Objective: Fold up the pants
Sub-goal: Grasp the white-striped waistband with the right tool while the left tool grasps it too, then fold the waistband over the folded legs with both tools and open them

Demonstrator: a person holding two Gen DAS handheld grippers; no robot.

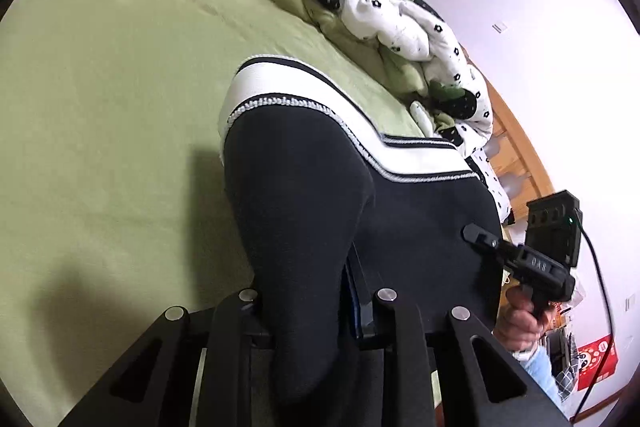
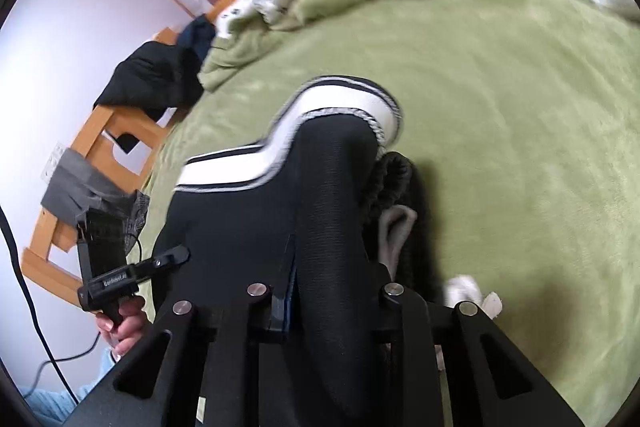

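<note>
Between the left gripper's (image 1: 312, 311) jaws there's a thick fold of the black pants (image 1: 304, 211), and it's clamped down on that fabric pretty tight. Same deal on the other side: the right gripper (image 2: 332, 311) is pinched onto its own bunch of the pants, cloth running straight up out of the jaws. So both are grasping the pants, which hang stretched between them, lifted partly off the green blanket (image 1: 100, 99).

Ahead of each gripper the white band (image 1: 276, 83) with the dark trim curves across the far edge of the pants. Just right of the right gripper's fold, a bit of ribbed black fabric and a grey lining (image 2: 396, 227) sit bunched up on the blanket.

From the left wrist view you can see the right gripper off to the right with a hand (image 1: 520, 323) wrapped round its handle. Beyond the pants, further up the bed, there's a rumpled white duvet (image 1: 400, 23) with little black flowers. Left of the right gripper, dark clothes (image 2: 152, 79) are draped over a wooden frame (image 2: 100, 135).
</note>
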